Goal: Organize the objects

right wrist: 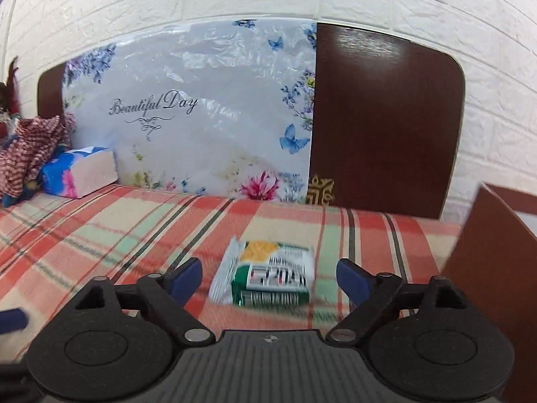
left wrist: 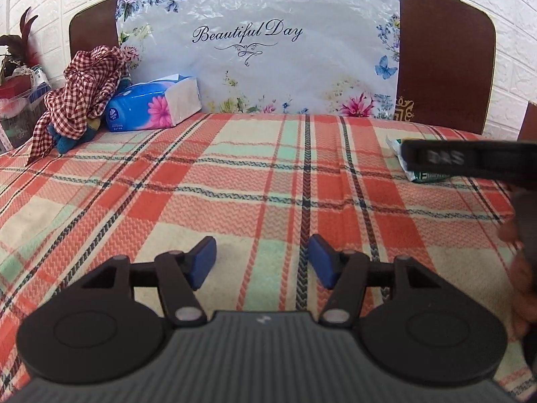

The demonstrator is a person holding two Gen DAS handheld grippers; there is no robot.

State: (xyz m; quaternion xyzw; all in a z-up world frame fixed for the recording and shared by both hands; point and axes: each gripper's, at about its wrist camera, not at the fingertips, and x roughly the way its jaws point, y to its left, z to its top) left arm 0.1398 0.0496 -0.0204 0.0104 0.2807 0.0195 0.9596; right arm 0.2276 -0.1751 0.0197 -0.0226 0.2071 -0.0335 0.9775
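A green and white packet (right wrist: 265,277) lies on the plaid bedspread (right wrist: 110,228), between and just ahead of my right gripper's (right wrist: 270,278) open blue fingers; the pads stand apart from it on both sides. In the left wrist view the same packet (left wrist: 401,161) lies at the far right, partly hidden by the right gripper's black body. My left gripper (left wrist: 261,260) is open and empty, low over the plaid bedspread (left wrist: 235,181). A blue floral tissue pack (left wrist: 152,105) lies at the back left by the headboard; it also shows in the right wrist view (right wrist: 79,173).
A red checked cloth (left wrist: 84,97) is heaped over blue items left of the tissue pack. A floral "Beautiful Day" plastic sheet (left wrist: 258,47) covers the brown headboard (left wrist: 443,57). A brown board (right wrist: 493,275) stands at the right. Clutter with a plant (left wrist: 16,77) stands far left.
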